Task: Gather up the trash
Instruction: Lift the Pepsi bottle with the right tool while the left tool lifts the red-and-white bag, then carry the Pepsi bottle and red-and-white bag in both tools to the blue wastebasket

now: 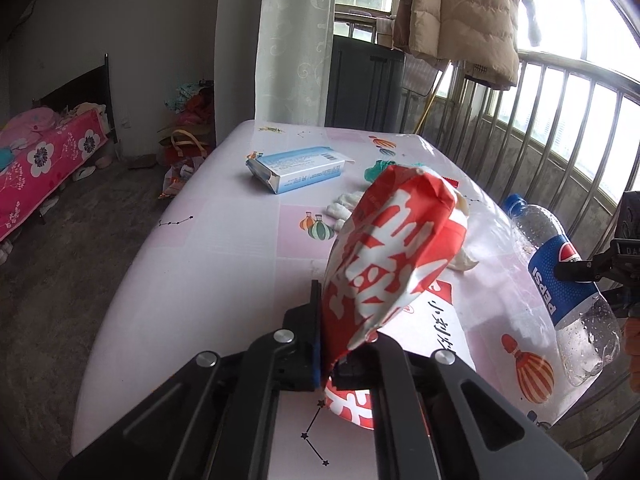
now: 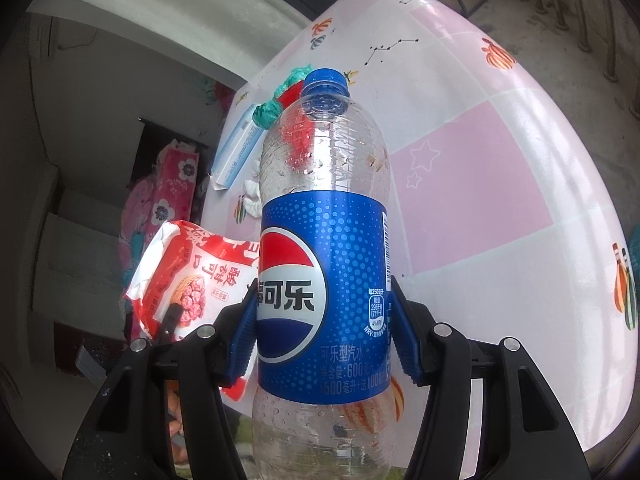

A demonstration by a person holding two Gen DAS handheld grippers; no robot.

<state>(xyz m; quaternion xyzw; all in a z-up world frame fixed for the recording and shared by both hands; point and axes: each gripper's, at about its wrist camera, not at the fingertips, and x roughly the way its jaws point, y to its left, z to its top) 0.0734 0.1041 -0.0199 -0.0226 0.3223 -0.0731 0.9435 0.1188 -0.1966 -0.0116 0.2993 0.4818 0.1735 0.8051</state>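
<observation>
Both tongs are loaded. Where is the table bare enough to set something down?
Bare: the near-left stretch of the table, this side of the blue box. Crowded: the middle, with white wads and a green bag behind the red wrapper.

The left gripper [image 1: 326,360] is matte black: two angular linkage arms with long recessed slots, round silver pivot pins at the joints, and blue pads lining its black fingers. The right gripper [image 2: 324,332] matches it, with black slotted arms, silver pins and ribbed blue pads [image 2: 404,340].
</observation>
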